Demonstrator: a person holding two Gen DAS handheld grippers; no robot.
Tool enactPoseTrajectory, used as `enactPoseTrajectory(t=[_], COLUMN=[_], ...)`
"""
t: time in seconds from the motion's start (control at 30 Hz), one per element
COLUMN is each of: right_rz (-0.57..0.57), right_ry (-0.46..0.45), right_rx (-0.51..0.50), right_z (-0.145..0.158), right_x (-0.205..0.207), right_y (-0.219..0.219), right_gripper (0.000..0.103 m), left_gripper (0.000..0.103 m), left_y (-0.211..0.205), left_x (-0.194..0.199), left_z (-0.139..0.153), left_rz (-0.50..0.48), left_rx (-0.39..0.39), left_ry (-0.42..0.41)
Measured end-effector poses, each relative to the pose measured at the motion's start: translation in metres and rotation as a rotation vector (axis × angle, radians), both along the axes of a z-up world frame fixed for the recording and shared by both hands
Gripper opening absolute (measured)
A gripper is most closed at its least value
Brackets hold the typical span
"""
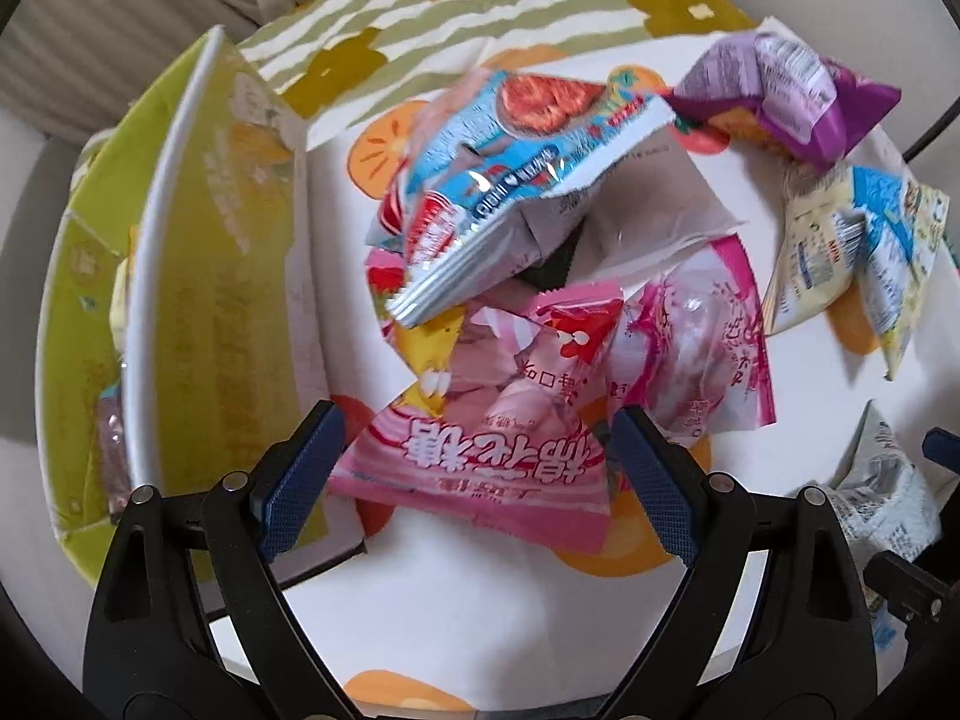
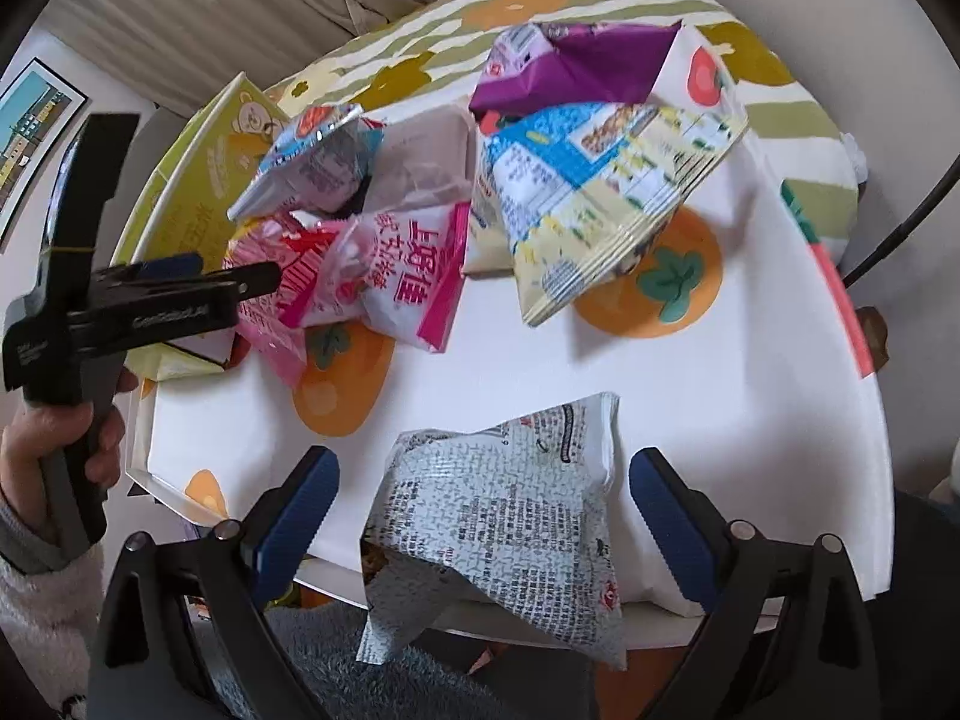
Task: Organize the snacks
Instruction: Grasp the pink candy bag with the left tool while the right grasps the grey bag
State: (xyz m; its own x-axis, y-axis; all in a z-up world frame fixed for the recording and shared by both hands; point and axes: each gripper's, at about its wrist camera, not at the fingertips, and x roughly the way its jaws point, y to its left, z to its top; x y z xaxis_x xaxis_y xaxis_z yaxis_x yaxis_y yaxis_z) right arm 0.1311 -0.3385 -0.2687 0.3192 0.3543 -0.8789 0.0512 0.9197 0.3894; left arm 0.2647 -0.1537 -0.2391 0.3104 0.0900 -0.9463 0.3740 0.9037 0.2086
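A heap of snack bags lies on a white cloth printed with orange fruit (image 1: 456,612). In the left wrist view my left gripper (image 1: 477,420) stands open over a pink bag with red lettering (image 1: 480,450), which lies between the fingers and clear of both pads. In the right wrist view my right gripper (image 2: 485,462) is open around a white bag with grey print (image 2: 510,516) at the table's near edge, and its pads do not touch the bag either. The left gripper (image 2: 234,273) shows there from the side, above the pink heap.
A tall yellow-green box with a white rim (image 1: 198,300) stands left of the heap. Around it lie a blue bag (image 1: 510,138), a purple bag (image 1: 780,96), a cream and blue bag (image 1: 852,240) and a pink-white bag (image 1: 690,336). A hand (image 2: 60,438) holds the left gripper's handle.
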Motion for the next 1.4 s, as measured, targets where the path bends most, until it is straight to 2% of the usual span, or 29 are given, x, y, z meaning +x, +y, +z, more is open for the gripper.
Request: enactPoseTrajectory(t=[0.3, 0.47, 0.63, 1.07, 1.17, 1.23, 1.4], right_rz=[-0.011, 0.001, 0.010, 0.064, 0.078, 0.087, 0.088], right_ry=[0.022, 0.036, 0.036, 0.034, 0.021, 0.015, -0.006], right_rx=[0.008, 0.000, 0.001, -0.006, 0.001, 0.013, 0.012], right_z=[-0.011, -0.018, -0.020, -0.025, -0.025, -0.024, -0.019], right_x=[-0.002, -0.002, -0.003, 0.009, 0.007, 0.006, 0.002], right_y=[0.001, 0.004, 0.007, 0.022, 0.025, 0.027, 0.026], right_gripper=[0.097, 0.097, 0.097, 0.097, 0.091, 0.080, 0.074], left_gripper=[0.089, 0.075, 0.069, 0.068, 0.068, 0.068, 0.067], left_y=[0.004, 0.011, 0.016, 0.023, 0.026, 0.027, 0.029], left_x=[0.007, 0.007, 0.004, -0.017, -0.021, -0.026, -0.036], left_z=[-0.018, -0.024, -0.023, -0.018, -0.016, -0.015, -0.007], left_rz=[0.009, 0.012, 0.012, 0.019, 0.026, 0.033, 0.052], left_rx=[-0.002, -0.030, -0.064, -0.072, -0.074, -0.077, -0.090], left_ry=[0.033, 0.047, 0.038, 0.045, 0.040, 0.036, 0.021])
